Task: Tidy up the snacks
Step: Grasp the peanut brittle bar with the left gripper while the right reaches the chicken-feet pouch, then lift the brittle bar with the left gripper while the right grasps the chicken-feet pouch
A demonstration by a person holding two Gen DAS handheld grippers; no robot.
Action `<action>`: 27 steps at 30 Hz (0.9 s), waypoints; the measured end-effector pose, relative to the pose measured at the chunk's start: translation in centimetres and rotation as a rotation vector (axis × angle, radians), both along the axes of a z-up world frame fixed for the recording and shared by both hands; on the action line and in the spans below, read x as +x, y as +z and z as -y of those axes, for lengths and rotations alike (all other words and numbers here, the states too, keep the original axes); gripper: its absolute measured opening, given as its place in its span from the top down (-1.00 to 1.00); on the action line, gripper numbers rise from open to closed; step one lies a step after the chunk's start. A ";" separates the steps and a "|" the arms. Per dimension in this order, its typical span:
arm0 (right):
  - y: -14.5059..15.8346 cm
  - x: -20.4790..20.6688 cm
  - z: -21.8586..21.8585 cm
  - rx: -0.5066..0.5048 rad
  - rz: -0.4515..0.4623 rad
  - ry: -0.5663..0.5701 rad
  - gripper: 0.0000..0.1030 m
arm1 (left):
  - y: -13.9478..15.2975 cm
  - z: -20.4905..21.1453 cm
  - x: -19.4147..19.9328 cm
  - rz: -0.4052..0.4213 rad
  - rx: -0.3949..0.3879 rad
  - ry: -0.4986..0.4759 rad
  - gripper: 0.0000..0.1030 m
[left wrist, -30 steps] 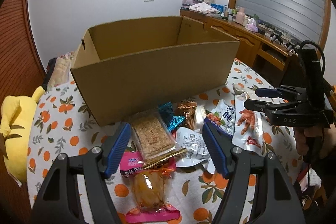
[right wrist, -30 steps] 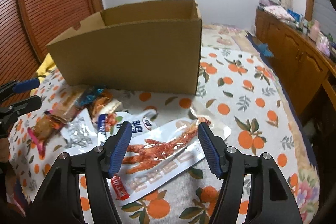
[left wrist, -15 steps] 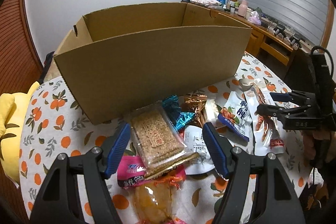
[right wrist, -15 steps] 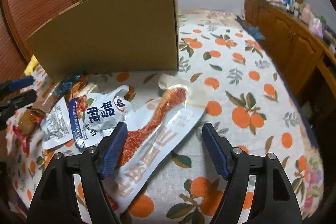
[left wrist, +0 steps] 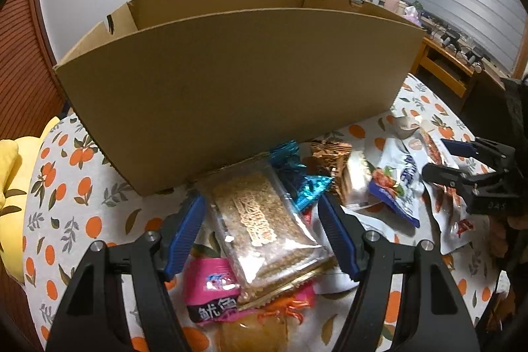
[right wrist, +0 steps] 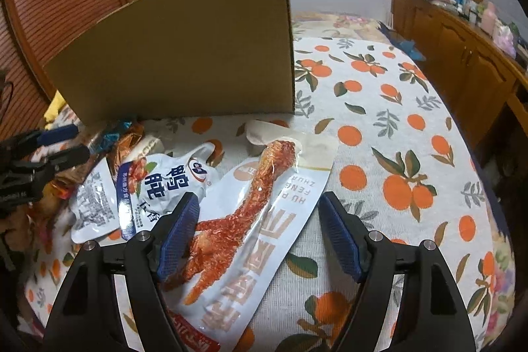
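An open cardboard box [left wrist: 231, 81] stands on the orange-print tablecloth, also in the right wrist view [right wrist: 184, 55]. In front of it lies a heap of snack packs. My left gripper [left wrist: 260, 216] is open, its blue pads on either side of a clear pack of brown crisp bar [left wrist: 264, 220], which lies on a pink pack [left wrist: 211, 292]. My right gripper [right wrist: 259, 220] is open, low over a white chicken-foot pack [right wrist: 260, 220]. A white and blue duck-gizzard pack [right wrist: 165, 183] lies to its left. The right gripper also shows in the left wrist view [left wrist: 455, 160].
A blue foil candy [left wrist: 303, 183] and a gold foil pack [left wrist: 333, 160] lie by the box. A yellow plush [left wrist: 13, 174] sits at the table's left edge. A wooden cabinet [right wrist: 462, 45] with clutter stands at the right. My left gripper appears at the left of the right wrist view [right wrist: 62, 142].
Both grippers have moved forward and down toward the snacks. The left one now straddles the crisp bar pack; the right one has closed in on the chicken-foot pack. Both stay open.
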State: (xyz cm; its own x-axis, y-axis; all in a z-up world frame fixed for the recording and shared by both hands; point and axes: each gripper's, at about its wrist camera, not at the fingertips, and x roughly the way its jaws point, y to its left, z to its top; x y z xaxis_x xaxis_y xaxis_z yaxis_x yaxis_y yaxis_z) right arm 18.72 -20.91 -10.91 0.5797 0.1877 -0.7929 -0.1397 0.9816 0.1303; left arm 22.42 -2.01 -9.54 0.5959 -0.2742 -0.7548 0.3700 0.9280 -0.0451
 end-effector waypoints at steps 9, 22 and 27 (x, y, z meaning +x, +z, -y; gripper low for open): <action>-0.2 0.0 -0.1 -0.006 0.001 0.014 -0.60 | -0.5 -0.2 0.9 -0.053 0.035 0.019 -0.21; -0.4 0.2 -0.7 -0.047 -0.002 0.024 -0.66 | -0.9 -0.4 0.2 -0.085 0.020 0.038 0.17; -0.5 0.3 -0.8 -0.054 -0.003 0.029 -0.70 | -0.2 -0.9 -0.9 -0.055 0.002 0.029 0.19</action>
State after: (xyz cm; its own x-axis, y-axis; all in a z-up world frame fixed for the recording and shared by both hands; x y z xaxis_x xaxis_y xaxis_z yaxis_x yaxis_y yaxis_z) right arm 18.98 -20.07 -11.42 0.5720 0.1617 -0.8042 -0.1679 0.9827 0.0782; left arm 21.53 -1.14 -9.72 0.5610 -0.2557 -0.7873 0.3395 0.9385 -0.0628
